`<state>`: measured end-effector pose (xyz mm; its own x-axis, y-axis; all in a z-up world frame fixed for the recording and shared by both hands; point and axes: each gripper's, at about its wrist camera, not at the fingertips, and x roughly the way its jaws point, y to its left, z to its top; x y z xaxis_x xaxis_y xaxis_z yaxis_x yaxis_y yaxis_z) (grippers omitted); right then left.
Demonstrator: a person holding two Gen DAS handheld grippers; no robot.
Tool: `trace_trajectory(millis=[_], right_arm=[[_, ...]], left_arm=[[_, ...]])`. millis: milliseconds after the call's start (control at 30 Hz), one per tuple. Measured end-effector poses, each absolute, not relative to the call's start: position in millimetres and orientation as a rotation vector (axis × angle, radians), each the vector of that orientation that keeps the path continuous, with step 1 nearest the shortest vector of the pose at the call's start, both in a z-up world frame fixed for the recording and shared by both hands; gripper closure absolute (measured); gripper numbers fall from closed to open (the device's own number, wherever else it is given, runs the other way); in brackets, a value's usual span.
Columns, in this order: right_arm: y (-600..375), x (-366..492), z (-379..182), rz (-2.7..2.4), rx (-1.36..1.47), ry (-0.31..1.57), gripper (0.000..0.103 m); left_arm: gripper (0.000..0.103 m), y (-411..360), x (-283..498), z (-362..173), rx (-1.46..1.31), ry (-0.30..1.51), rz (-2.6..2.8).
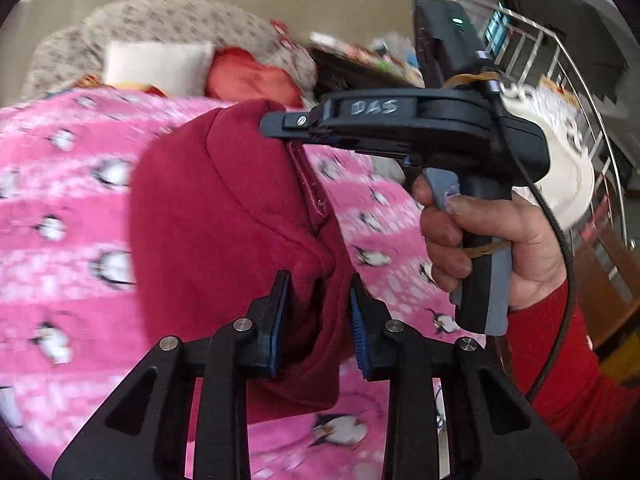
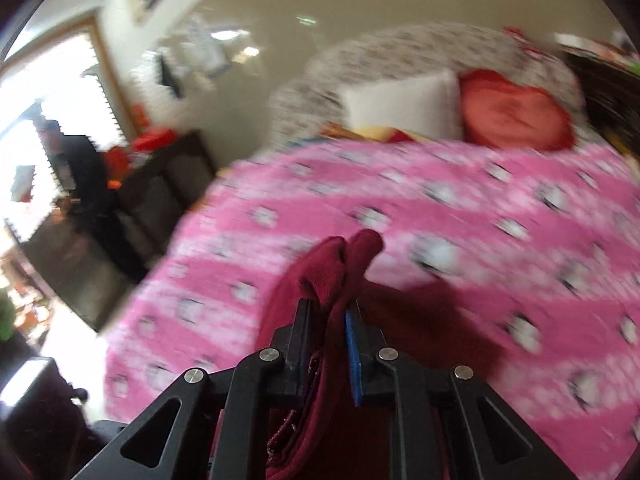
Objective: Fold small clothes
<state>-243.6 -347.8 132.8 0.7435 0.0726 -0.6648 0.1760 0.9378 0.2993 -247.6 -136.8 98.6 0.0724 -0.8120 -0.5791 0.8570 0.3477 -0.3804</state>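
The dark red garment [image 1: 224, 216] is lifted above the bed, and each hand-held gripper holds one part of it. The left hand-held gripper [image 1: 318, 312] has its jaws narrow and pressed on a thick bunch of the cloth at the lower edge. The right hand-held gripper [image 2: 330, 320] is closed almost fully on a thin fold, and two small rounded lumps of cloth stick out past its fingertips. In the left wrist view a person's hand [image 1: 480, 236] in a red sleeve [image 1: 560, 360] squeezes the handle of the right one.

I judge that the folding is only at its start: the garment hangs in loose curves, no flat fold shows, and it must yet be laid down and smoothed. No finished pile is in view.

The garment looks like soft, thick fleece with a stitched seam and a rounded part that may be a hood. The pink blanket [image 1: 60, 208] on the bed is fluffy, with pale stripes and a penguin pattern. Behind it lie a white cushion [image 2: 404, 104] and a red cushion [image 2: 516, 116] against a round, patterned headboard [image 2: 400, 44]. The pads inside the jaws are blue and ribbed.
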Motion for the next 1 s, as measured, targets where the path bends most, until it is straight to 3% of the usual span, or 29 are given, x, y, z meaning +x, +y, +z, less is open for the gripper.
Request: trace_trajectory(millis=[67, 100, 133, 200, 267, 333, 400, 500, 767, 1000], right_arm=[[-368, -248, 107, -0.147, 0.347, 0.794, 0.088], [-376, -248, 92, -0.205, 0.330, 0.829, 0.100], [-383, -249, 83, -0.257, 0.309, 0.846, 0.103], [-396, -253, 69, -0.309, 0.290, 0.875, 0.103], [-407, -269, 72, -0.248, 0.409, 0.824, 0.103], [-405, -286, 84, -0.181, 0.505, 0.770, 0.100], [-395, -303, 98, -0.078, 0.565, 0.722, 0.092], [-363, -314, 106, 0.010, 0.554, 0.749, 0.052], [-346, -310, 62, 0.028, 0.667, 0.853, 0.051], [-354, -286, 45, 0.009, 0.739, 0.885, 0.051]], left_arm=[[0.076, -158, -249, 83, 0.087, 0.853, -1.262], [0.076, -168, -248, 73, 0.092, 0.891, -1.262], [0.076, -171, -247, 69, 0.095, 0.924, -1.262], [0.074, -169, -243, 69, 0.089, 0.979, -1.279], [0.063, -152, -246, 84, 0.088, 0.920, -1.290], [0.040, -129, -245, 101, 0.096, 0.859, -1.280], [0.030, -106, -241, 112, 0.077, 0.806, -1.264], [0.030, -89, -231, 113, 0.085, 0.773, -1.210], [0.030, -96, -216, 54, 0.174, 0.874, -1.080], [0.030, -102, -226, 38, 0.202, 0.882, -1.076]])
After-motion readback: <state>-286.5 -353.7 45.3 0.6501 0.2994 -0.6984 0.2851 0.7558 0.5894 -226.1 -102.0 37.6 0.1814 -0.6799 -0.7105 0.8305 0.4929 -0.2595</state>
